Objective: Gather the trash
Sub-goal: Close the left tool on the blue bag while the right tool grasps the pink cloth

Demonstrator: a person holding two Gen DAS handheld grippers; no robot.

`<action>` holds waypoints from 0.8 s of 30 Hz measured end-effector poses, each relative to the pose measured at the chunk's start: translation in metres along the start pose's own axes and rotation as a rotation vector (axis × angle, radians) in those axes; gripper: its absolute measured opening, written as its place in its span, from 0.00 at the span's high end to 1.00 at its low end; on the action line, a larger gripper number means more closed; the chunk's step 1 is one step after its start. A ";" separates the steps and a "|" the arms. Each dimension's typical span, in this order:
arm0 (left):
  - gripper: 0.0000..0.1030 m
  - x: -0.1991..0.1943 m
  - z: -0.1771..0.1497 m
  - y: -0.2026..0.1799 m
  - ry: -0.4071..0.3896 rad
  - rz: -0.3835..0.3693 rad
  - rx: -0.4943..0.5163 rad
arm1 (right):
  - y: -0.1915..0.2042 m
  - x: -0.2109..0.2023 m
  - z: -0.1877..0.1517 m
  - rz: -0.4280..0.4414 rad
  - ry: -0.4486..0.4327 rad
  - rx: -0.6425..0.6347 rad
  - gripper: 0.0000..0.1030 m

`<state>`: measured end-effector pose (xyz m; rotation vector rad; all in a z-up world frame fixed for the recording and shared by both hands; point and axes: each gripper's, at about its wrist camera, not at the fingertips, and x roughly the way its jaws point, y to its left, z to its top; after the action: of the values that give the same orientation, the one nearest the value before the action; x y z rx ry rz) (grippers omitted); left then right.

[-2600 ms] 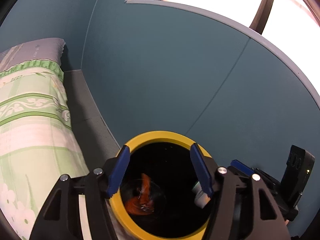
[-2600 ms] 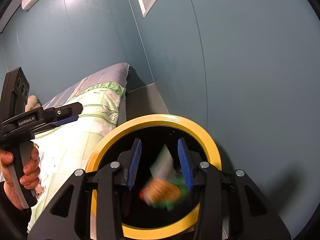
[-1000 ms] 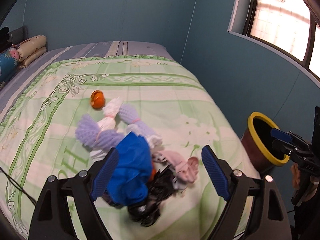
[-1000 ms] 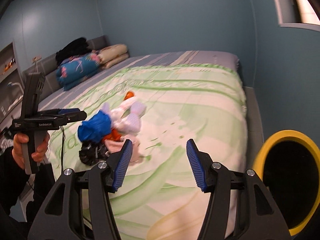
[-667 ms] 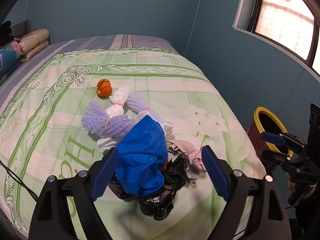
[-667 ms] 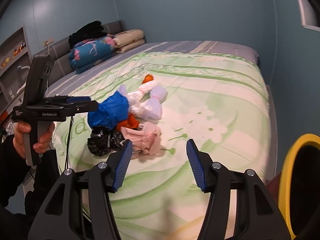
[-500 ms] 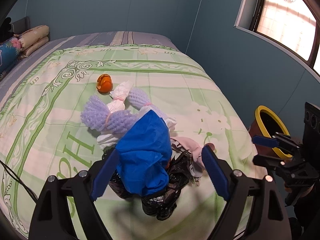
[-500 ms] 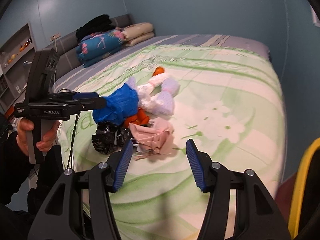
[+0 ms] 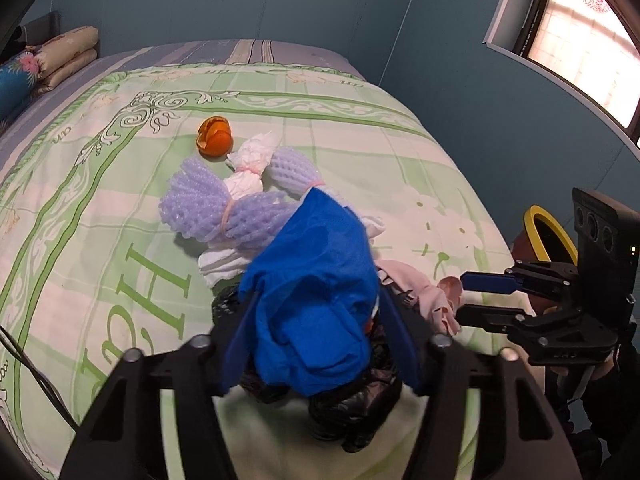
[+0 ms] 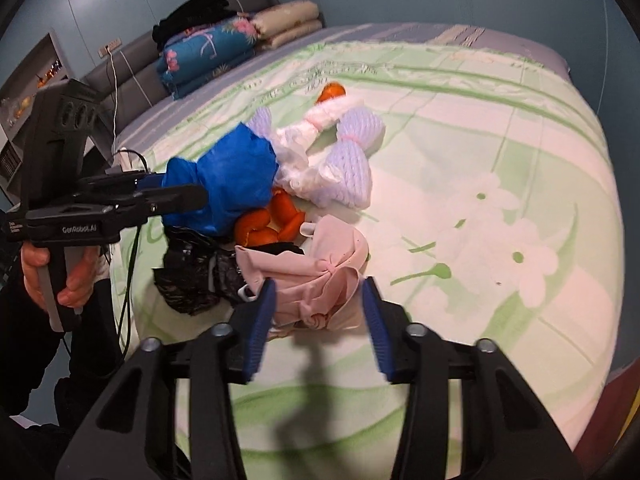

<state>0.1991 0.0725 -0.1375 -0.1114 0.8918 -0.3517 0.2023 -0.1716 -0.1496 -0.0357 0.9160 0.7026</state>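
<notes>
My left gripper point(image 9: 320, 336) stands open astride the blue bag point(image 9: 316, 296) on the bed point(image 9: 100, 216); my right gripper point(image 10: 320, 314) gapes around pink cloth point(image 10: 316, 276). Yellow-rimmed bin point(image 9: 550, 236) (contents hidden) lies partly behind it, bedside.

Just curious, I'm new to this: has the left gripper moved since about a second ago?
Yes. The left gripper has come forward and down over the bed; its fingers now flank the blue bag.

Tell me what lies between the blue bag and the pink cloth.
Orange peel lies between the blue bag and the pink cloth, clearest in the right wrist view.
</notes>
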 end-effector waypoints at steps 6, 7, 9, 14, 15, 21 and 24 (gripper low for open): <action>0.87 0.013 0.004 0.016 0.027 -0.004 -0.032 | -0.003 0.022 0.011 0.023 0.055 0.008 0.84; 0.90 0.014 0.005 0.018 0.030 -0.006 -0.035 | -0.002 0.024 0.012 0.019 0.060 0.003 0.86; 0.93 0.016 0.006 0.019 0.024 -0.013 -0.032 | -0.001 0.027 0.014 0.013 0.069 -0.007 0.90; 0.95 0.022 0.013 0.024 0.010 0.048 -0.036 | 0.005 0.031 0.021 0.038 0.066 -0.029 0.99; 0.95 0.024 0.016 0.029 0.008 0.047 -0.052 | 0.007 0.033 0.025 0.036 0.065 -0.033 0.99; 0.96 0.028 0.034 0.064 -0.011 0.069 -0.139 | 0.004 0.052 0.056 0.034 0.050 -0.037 0.99; 0.96 0.029 0.042 0.083 -0.020 0.090 -0.172 | -0.002 0.065 0.074 0.025 0.045 -0.028 0.99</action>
<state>0.2695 0.1376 -0.1528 -0.2322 0.9036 -0.1898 0.2830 -0.1142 -0.1517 -0.0652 0.9512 0.7399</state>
